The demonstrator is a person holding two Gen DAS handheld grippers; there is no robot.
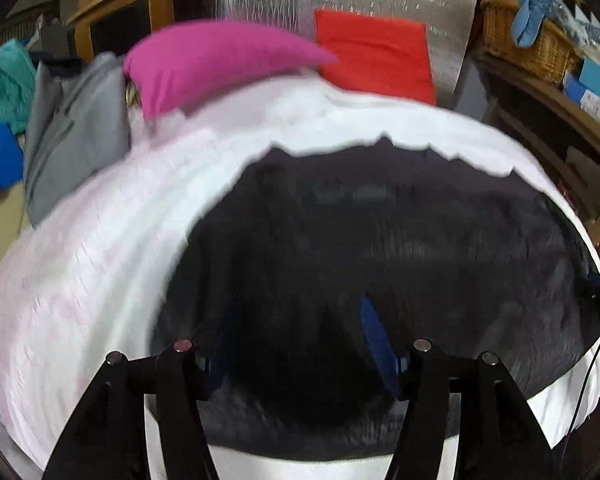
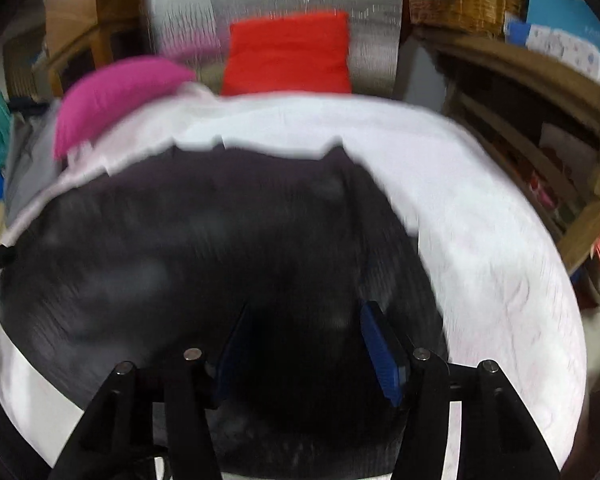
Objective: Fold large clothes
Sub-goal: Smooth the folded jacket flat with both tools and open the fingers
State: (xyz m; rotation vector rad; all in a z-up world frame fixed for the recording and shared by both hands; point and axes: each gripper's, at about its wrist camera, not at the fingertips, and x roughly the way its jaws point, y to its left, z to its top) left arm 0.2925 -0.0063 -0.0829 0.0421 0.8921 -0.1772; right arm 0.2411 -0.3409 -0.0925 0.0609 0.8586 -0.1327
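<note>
While a black garment (image 1: 380,232) lies spread across the middle of a white-sheeted bed (image 1: 100,280), the left gripper (image 1: 296,340) and right gripper (image 2: 304,340) hover over its near edge. Both pairs of blue-padded fingers (image 2: 380,352) stand apart, gripping nothing. Pink (image 1: 220,60) and red (image 1: 376,56) pillows sit at the bed's far edge.

White bedcover (image 1: 80,264) lies bare beside the black garment (image 1: 380,240); pillows (image 1: 204,60) crowd the far edge

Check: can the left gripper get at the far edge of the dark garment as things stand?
Probably yes. The left gripper is open with nothing between its fingers, and the dark garment lies flat on the white bedding with nothing on it.
</note>
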